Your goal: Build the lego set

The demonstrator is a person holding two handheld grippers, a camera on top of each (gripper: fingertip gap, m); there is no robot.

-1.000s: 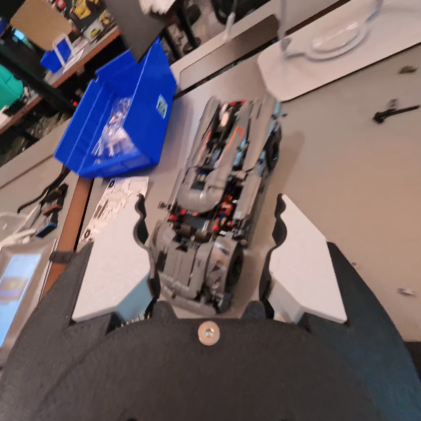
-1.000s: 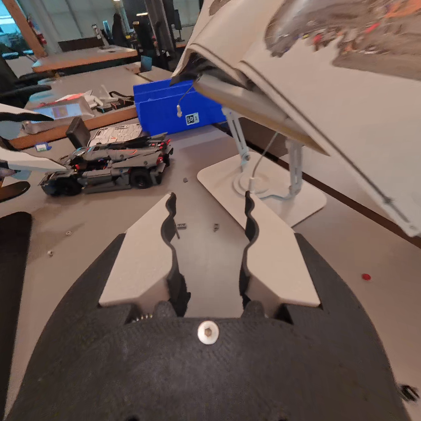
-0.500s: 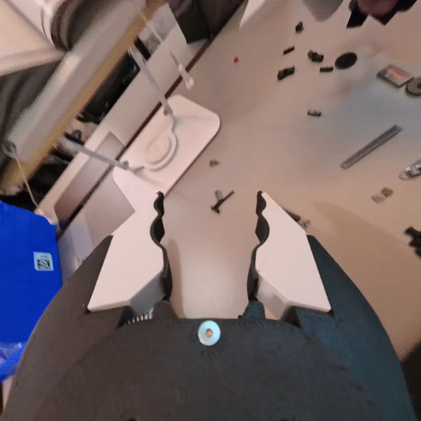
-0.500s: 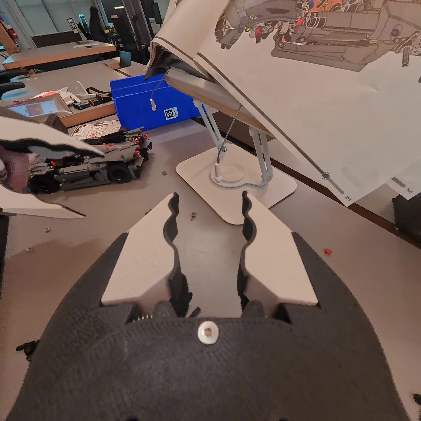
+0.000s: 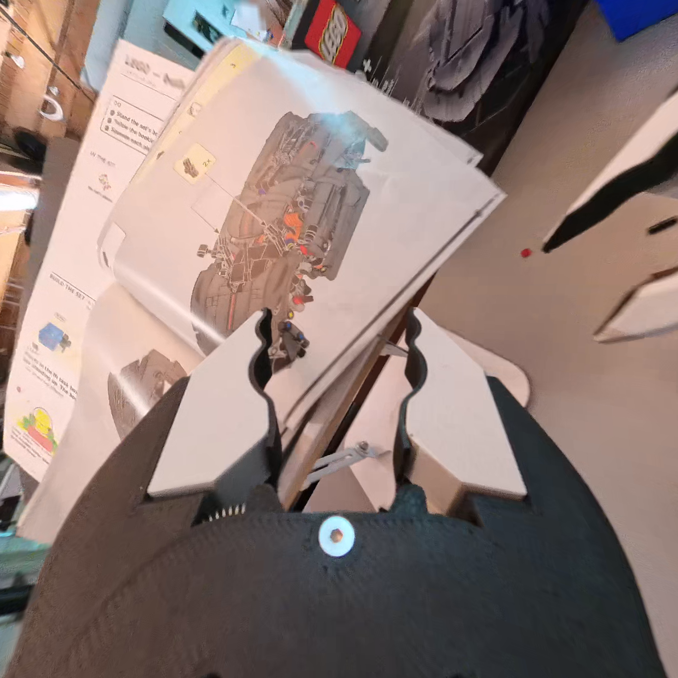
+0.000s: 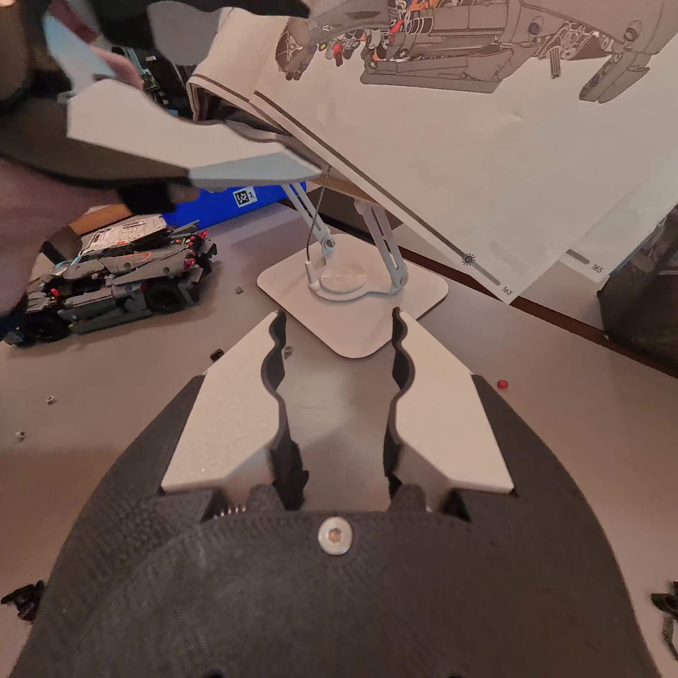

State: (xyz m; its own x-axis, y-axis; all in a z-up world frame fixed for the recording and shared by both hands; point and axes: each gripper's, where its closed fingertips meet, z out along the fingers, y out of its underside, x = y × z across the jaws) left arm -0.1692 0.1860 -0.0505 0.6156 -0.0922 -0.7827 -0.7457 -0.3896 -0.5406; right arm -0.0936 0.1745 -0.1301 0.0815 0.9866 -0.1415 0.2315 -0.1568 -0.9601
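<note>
Left claw (image 5: 335,326): released, empty, raised at the booklet's (image 5: 279,205) lower right corner. Right claw (image 6: 337,330): released, empty, low over the table (image 6: 550,422), just in front of the stand (image 6: 352,293). Car (image 6: 110,279): grey model, black wheels, red and orange accents, sitting on the table left of the stand, front end cut off by the frame edge. Bin (image 6: 227,205): blue, behind the car, mostly hidden by the left claw. Booklet: open on the stand, page blurred.

The instruction booklet (image 6: 458,154) runs past the top edge; the left gripper (image 6: 205,161) hides the blue bin (image 6: 220,209).
</note>
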